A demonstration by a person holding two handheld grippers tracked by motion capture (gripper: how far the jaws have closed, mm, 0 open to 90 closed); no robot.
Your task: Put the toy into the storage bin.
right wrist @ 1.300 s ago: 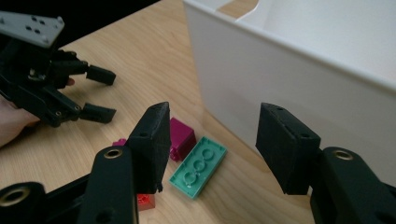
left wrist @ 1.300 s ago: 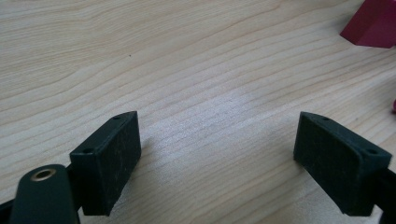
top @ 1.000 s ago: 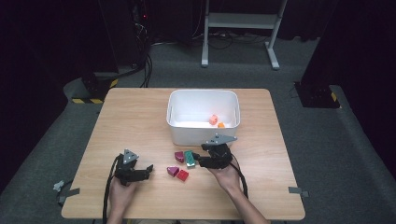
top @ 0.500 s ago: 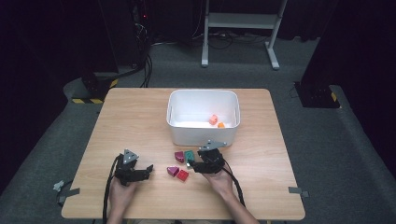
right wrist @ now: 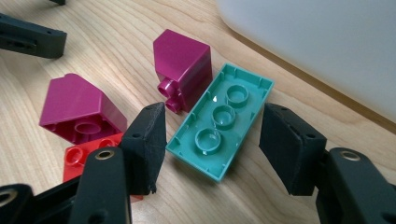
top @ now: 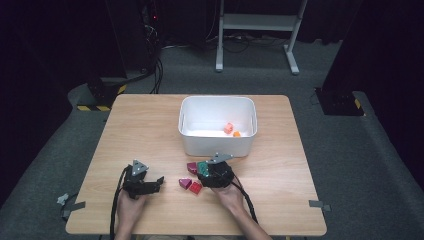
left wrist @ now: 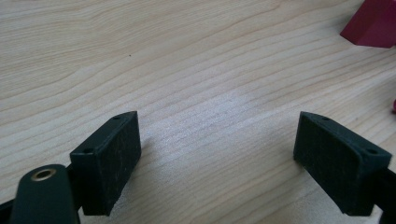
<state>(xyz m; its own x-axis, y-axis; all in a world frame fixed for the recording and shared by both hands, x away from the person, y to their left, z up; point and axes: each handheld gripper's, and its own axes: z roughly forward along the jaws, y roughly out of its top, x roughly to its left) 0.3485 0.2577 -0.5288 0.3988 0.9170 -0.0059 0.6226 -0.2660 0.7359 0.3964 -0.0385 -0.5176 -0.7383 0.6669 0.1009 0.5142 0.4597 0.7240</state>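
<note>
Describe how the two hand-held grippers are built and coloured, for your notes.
Both the left gripper and the right gripper are black, each topped with a grey three-cornered plate and trailing a black cable toward the person. Each has two blocky black jaws with flat, matte pads and small screw holes. A brass-coloured ring sits on the arm behind one jaw. No sleeves are visible.

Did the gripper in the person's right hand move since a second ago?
Yes. The right gripper came down and back from the white plastic bin, its jaws opening around the upside-down teal plastic brick.

Left claw [top: 159,180] & right claw [top: 200,176]: black bodies, grey 3-cornered top plates, black cables trailing back. Pads [left wrist: 112,158] black, w/ small screw holes; brass rivet nr hinge.
</note>
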